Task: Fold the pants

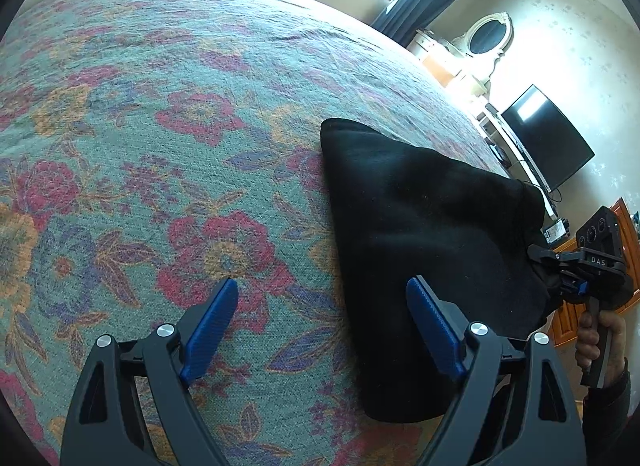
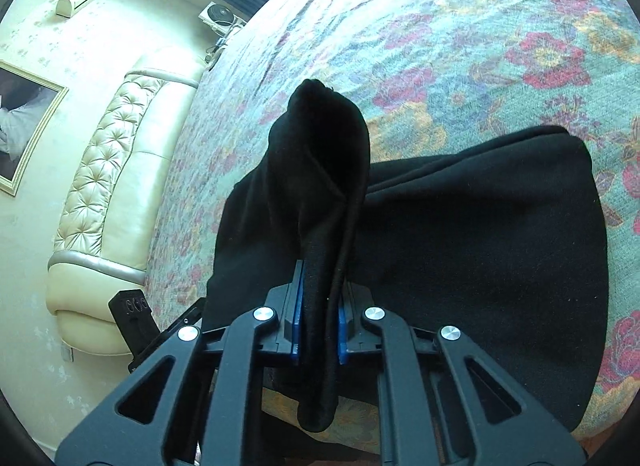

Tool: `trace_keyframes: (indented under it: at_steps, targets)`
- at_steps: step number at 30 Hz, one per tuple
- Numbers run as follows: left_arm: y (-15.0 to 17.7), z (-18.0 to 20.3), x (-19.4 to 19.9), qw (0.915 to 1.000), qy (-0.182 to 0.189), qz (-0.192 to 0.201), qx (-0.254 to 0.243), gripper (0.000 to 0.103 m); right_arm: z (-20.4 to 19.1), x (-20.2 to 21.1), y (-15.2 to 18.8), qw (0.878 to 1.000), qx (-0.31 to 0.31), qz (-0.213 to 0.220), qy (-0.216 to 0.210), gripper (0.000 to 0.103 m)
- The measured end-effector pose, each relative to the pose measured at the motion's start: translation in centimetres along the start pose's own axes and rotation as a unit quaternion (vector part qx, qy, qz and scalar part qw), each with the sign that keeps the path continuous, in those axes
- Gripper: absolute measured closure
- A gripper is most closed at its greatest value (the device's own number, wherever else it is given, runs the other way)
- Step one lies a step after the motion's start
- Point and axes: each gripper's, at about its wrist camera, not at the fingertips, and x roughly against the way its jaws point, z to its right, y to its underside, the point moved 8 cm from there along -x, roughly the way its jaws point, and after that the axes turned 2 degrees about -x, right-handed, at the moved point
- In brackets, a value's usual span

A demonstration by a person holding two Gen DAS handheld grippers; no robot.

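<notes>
1. The black pants (image 1: 420, 234) lie partly folded on the bed (image 1: 160, 105), near its edge on the television side, with their long axis running from a far corner, well in on the floral cover, back toward the near edge of the bed.
2. One end of the cloth is lifted off the bed: in the right wrist view a bunched strip of the pants (image 2: 320, 185) rises straight ahead of the right gripper (image 2: 319, 318) and droops below it.
3. The right gripper is clenched on that strip, its blue pads pressed against the fabric from both sides, so it is the hand already on the garment.
4. The left gripper (image 1: 322, 320) is released, fingers spread wide and holding nothing; the pants lie to its right, with its right finger over the cloth's near edge and its left finger over bare cover.
5. Judged from this, the next fold turns on carrying the lifted end across the flat part, toward the far corner.
6. The person's hand (image 1: 600, 342) holds the right gripper's handle beyond the bed's edge, pointed inward over the bed.
</notes>
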Motion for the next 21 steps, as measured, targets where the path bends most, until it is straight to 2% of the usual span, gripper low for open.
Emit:
trace_keyframes:
  at_steps: [9,21]
  targets:
    - [-0.2,1.3,-0.3,0.9998,0.002,-0.005,-0.017,0.018,-0.4,3.7,-1.1,0.999,0.016,0.028,0.007,0.091]
    - [-0.5,3.9,-1.1,0.9992,0.019,-0.013,-0.034,0.018,3.9,7.1,-2.0,0.999,-0.014,0.040,0.020,0.091]
